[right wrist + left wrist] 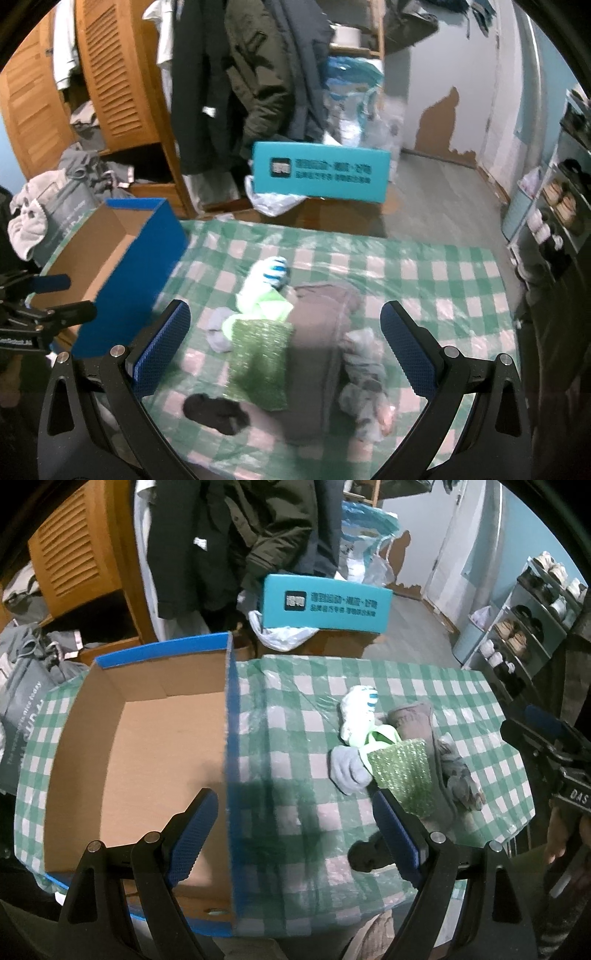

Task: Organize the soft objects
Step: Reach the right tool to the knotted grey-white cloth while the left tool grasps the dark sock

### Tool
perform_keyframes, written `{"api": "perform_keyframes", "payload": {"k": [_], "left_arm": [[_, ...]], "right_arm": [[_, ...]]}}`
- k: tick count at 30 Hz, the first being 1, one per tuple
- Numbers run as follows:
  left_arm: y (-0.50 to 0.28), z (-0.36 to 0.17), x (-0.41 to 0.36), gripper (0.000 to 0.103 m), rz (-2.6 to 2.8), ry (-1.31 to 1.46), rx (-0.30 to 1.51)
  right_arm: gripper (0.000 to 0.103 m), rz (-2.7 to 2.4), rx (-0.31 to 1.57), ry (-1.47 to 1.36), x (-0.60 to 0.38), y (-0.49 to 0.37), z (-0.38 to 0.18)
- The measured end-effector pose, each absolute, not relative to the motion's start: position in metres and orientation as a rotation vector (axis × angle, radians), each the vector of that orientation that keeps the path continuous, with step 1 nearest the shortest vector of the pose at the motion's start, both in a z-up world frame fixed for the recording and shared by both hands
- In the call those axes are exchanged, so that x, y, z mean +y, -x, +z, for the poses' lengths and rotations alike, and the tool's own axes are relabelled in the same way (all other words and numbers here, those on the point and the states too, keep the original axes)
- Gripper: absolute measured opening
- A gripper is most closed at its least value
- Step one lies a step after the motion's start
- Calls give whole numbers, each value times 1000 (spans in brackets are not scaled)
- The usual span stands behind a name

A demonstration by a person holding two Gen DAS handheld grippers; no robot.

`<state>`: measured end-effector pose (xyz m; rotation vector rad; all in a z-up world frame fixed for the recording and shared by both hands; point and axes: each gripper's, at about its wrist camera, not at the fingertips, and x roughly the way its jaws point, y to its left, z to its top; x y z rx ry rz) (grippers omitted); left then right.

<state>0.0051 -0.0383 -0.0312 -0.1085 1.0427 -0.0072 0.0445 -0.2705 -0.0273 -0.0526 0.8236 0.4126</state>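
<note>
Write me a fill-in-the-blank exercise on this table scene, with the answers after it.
1. The cardboard box with blue outer walls holds ____ so far.
2. The tablecloth has a green and white ____ pattern.
3. Both the left gripper and the right gripper are ____.

Answers: nothing; checked; open

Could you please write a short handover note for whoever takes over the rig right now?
Left tool: open, holding nothing, over the right wall of the box.
Right tool: open, holding nothing, above the pile.
Things: striped sock, green cloth, brown piece, grey gloves and black sock all lie on the checked cloth, right of the box.
Done: nothing shows in the box.
Left: move every piece into the box.
</note>
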Motion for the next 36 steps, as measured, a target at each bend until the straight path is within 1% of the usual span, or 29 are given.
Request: {"api": "perform_keyframes", "payload": {"k": [15,24,36], "left_arm": [[-30,-73,-84,87,-74,67,1165],[-49,-96,-91,87,-91,77,1211],[-66,-116,-88,87,-109,105,1233]], "right_arm": [[101,295,955,7,-321,-62,-66],[101,273,1053,-15,-334,-75,-101],[101,248,1161,51,-331,-94,-149]]}}
